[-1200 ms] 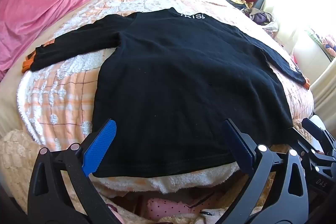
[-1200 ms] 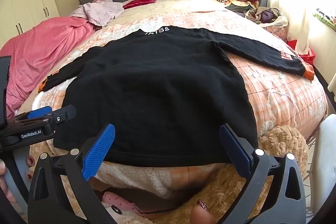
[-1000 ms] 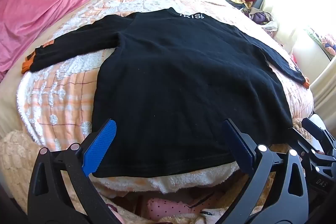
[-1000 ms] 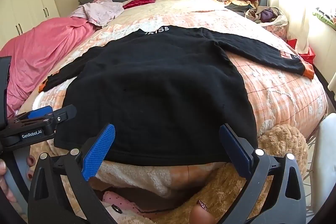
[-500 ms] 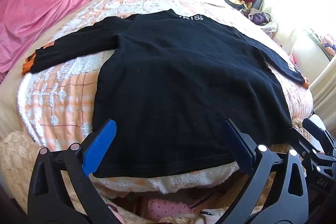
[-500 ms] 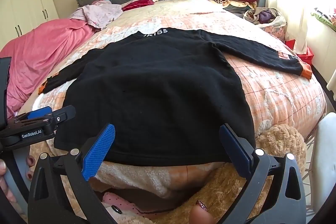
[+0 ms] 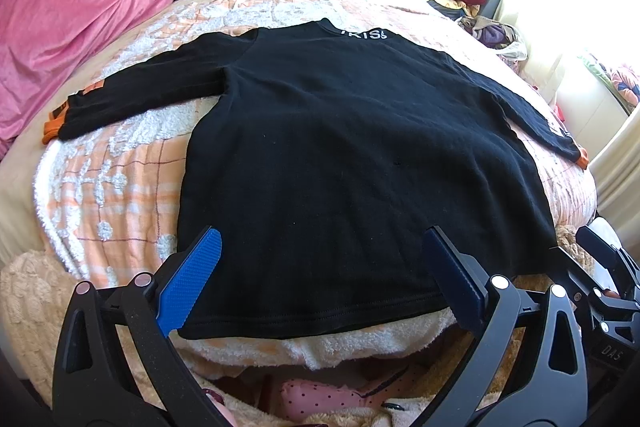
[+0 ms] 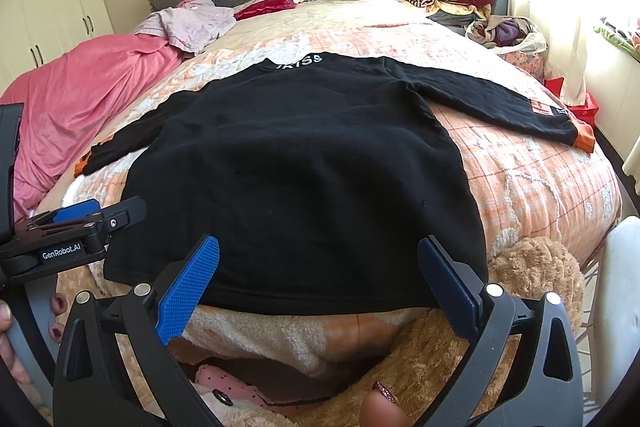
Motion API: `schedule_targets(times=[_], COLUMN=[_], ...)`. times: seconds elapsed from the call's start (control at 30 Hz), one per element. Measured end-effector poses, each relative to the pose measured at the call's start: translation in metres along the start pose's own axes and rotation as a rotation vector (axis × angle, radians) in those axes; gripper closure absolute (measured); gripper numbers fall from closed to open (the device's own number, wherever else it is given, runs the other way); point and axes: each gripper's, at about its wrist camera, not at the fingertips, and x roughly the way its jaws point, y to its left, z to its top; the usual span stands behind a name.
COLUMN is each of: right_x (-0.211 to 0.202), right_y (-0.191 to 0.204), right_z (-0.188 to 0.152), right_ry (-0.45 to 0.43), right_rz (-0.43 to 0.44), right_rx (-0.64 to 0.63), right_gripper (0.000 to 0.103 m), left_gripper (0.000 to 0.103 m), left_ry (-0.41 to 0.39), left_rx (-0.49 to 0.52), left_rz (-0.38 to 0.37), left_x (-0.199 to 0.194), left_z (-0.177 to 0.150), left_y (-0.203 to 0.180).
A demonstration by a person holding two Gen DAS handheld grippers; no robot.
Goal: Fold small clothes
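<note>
1. Little has moved since earlier; both my tongs, left and right, stay spread, holding nothing.
2. Black top lies flat on the bed (sleeves out); no fold made yet.

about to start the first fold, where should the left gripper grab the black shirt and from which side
Probably the left sleeve near its orange cuff, coming in from the shirt's outer left. The black shirt lies flat with both sleeves spread, so that cuff end is a free edge to pinch and carry across the body. The left gripper is open, hovering by the hem.
</note>
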Motion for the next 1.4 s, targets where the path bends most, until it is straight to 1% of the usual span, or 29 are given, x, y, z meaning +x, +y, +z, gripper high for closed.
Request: schedule_targets(times=[1.03, 1.4], right_x=[-0.0019, -0.0047], right_y=[0.0008, 0.0005], right_z=[-0.0005, 0.0082], right_ry=[-0.002, -0.009], right_rz=[0.004, 0.010], right_rx=[0.005, 0.016], right_gripper=[0.004, 0.004], left_gripper=[0.008, 0.008], left_ry=[-0.004, 0.002], left_rx=[0.004, 0.008], left_rz=[0.000, -0.011], left_x=[-0.0015, 0.0024], left_z=[0.0002, 0.0034], left_y=[0.0048, 0.0005])
